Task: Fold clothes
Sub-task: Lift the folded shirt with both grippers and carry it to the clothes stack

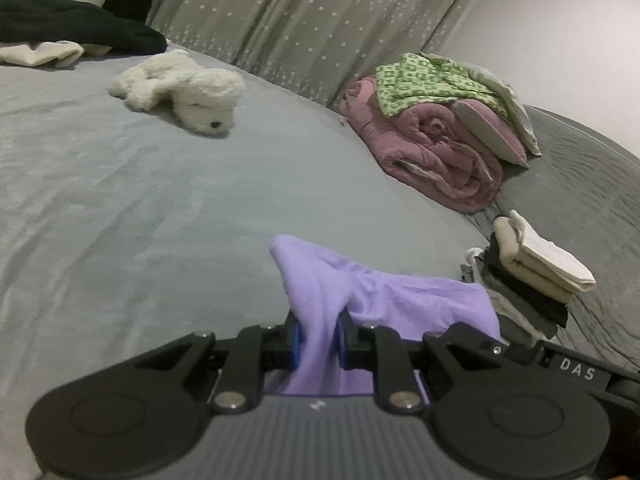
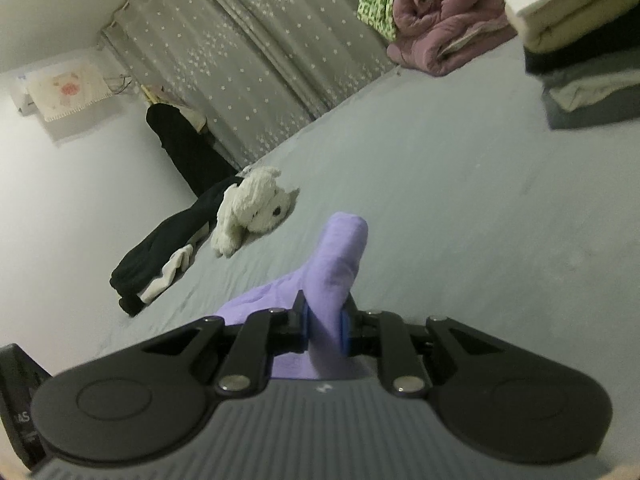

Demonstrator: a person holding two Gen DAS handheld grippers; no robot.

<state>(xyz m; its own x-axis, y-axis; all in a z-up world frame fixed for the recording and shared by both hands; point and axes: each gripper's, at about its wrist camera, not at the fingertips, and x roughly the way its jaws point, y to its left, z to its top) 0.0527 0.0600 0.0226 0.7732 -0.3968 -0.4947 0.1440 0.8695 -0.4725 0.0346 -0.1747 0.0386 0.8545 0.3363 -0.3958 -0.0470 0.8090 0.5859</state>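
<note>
A lilac garment is held up over the grey bed. My left gripper is shut on a bunched fold of it, which pokes up past the blue pads and stretches off to the right. In the right wrist view the same lilac garment sticks up between the blue pads of my right gripper, which is shut on it, and cloth trails off to the left. A stack of folded clothes lies on the bed to the right; the stack of folded clothes also shows top right in the right wrist view.
A white plush toy lies mid-bed, with black clothes and a cream cloth behind it. A rolled pink quilt topped by a green patterned cloth sits by the star-print curtain. Beyond the bed's left side stands a white wall.
</note>
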